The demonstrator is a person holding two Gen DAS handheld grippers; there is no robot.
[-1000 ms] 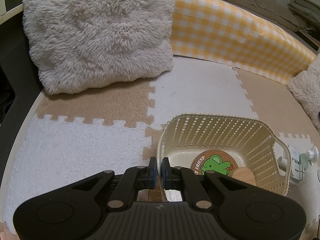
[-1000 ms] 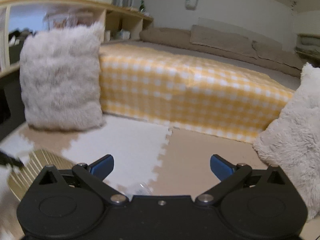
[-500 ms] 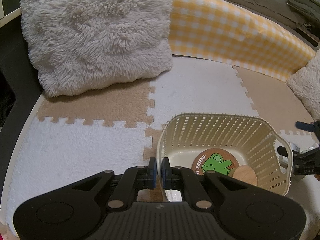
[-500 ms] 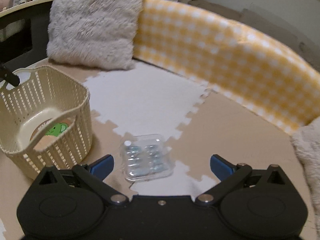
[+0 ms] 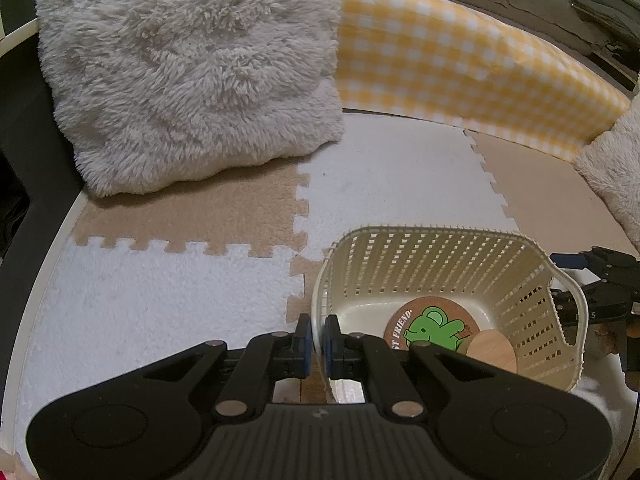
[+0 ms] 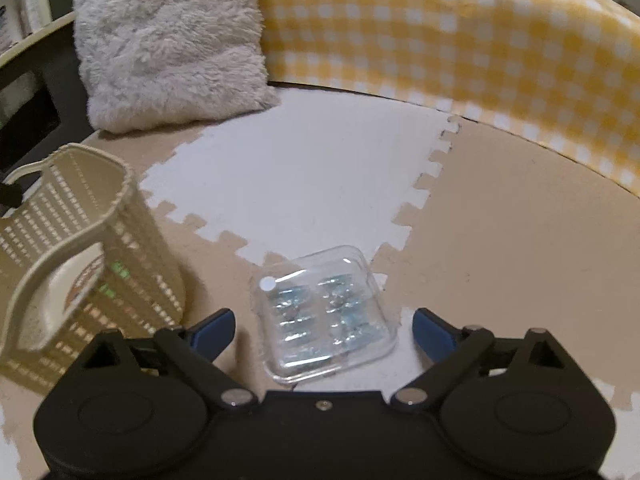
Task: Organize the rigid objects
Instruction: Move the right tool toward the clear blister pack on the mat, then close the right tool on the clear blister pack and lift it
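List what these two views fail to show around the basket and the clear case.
- Clear plastic case: right wrist view, contents blurred; near edge hidden by the right gripper.
- Basket: left wrist view, near wall behind the left gripper, shut on its rim.
- Coaster: left wrist view, lettering cut off by the fingers; wooden disc overlaps it.

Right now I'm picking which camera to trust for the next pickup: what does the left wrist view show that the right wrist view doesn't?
Only the left wrist view shows the left tongs shut on the basket rim, and the frog coaster and wooden disc lying inside. Only the right wrist view shows the clear plastic case on the mat, between the open right tongs. Both show the basket, the fluffy cushion, the yellow checked cover and the puzzle mat.
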